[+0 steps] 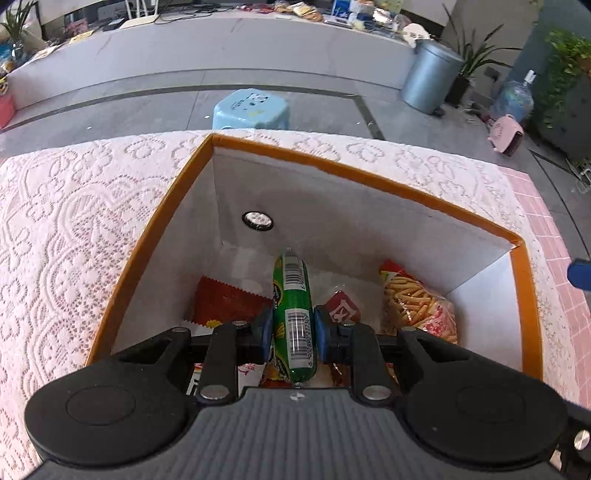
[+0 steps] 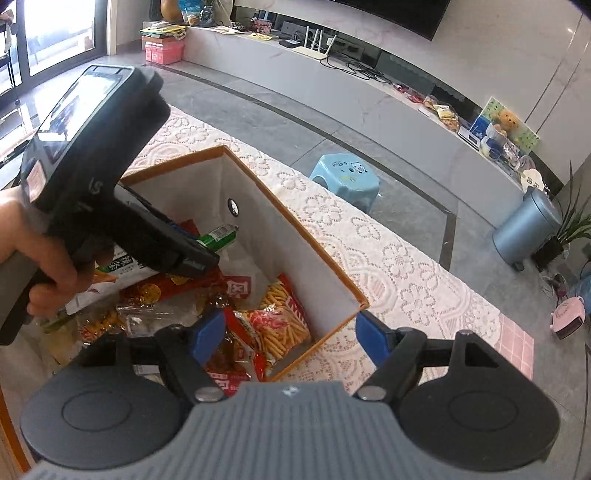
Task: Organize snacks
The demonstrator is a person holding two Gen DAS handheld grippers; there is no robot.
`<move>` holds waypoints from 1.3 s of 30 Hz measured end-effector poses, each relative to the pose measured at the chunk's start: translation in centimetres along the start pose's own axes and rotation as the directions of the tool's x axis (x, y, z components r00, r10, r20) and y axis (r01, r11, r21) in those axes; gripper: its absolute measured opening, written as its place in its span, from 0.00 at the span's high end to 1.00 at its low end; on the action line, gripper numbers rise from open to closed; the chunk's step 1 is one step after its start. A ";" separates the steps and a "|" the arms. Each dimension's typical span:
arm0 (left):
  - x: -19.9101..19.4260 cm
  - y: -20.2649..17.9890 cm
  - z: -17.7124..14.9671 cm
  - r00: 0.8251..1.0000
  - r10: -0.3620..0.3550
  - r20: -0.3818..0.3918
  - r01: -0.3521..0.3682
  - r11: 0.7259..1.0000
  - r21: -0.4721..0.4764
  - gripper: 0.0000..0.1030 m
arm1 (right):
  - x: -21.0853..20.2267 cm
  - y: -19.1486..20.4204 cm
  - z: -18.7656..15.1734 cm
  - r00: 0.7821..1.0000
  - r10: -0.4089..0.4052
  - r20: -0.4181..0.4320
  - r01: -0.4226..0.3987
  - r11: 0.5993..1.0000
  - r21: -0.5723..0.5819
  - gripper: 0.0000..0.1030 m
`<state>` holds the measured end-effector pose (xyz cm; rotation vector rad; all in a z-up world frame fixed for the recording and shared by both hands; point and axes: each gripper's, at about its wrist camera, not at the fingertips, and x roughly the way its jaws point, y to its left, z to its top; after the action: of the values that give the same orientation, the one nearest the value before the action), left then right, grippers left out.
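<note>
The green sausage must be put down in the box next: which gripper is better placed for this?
Left. The left gripper is shut on the green sausage, already inside the orange-rimmed box. The right gripper is open and empty above the box's corner.

floor: grey tiles [image 2: 369, 122] lying with dark inlay strips | wall side: long pale low counter [image 1: 236, 51] running across, cluttered on top | seating: light blue stool [image 2: 345, 181] standing on floor | corner: grey bin [image 2: 524, 229] sitting beside potted plant [image 2: 576, 221] | light: daylight coming through window [image 2: 55, 33]
</note>
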<state>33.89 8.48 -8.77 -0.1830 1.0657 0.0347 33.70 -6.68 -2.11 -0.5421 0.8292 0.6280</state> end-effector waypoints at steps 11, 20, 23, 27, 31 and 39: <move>-3.8 0.2 -0.9 0.999 0.020 0.045 -0.023 0.998 0.062 0.62 | -0.3 0.2 -0.9 1.000 -0.006 -0.021 0.007 1.000 0.024 0.26; -10.4 -0.8 -3.0 0.994 0.013 0.108 -0.025 0.993 0.114 0.56 | -3.5 1.3 -1.4 1.000 -0.018 0.012 0.018 1.000 0.022 0.24; -12.9 -1.1 -4.0 0.990 0.008 0.141 -0.027 0.990 0.135 0.55 | -5.0 1.9 -1.8 0.999 -0.022 0.027 0.022 1.000 0.019 0.24; -16.2 -1.2 -5.7 0.982 -0.015 0.186 -0.013 0.989 0.146 0.55 | -7.2 2.8 -2.7 0.998 -0.022 0.055 0.021 0.999 0.034 0.23; -19.5 -1.8 -7.7 0.966 -0.023 0.257 -0.025 0.983 0.180 0.54 | -9.5 3.7 -3.9 0.996 -0.021 0.090 0.015 0.997 0.072 0.21; -25.1 -3.1 -12.7 0.915 0.001 0.404 -0.095 0.973 0.212 0.44 | -15.3 5.2 -7.4 0.976 -0.053 0.213 -0.004 0.966 0.258 0.16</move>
<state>11.09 4.85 7.53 0.0590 0.6537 -0.0058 18.53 -12.43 5.01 -0.2408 0.6819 0.5359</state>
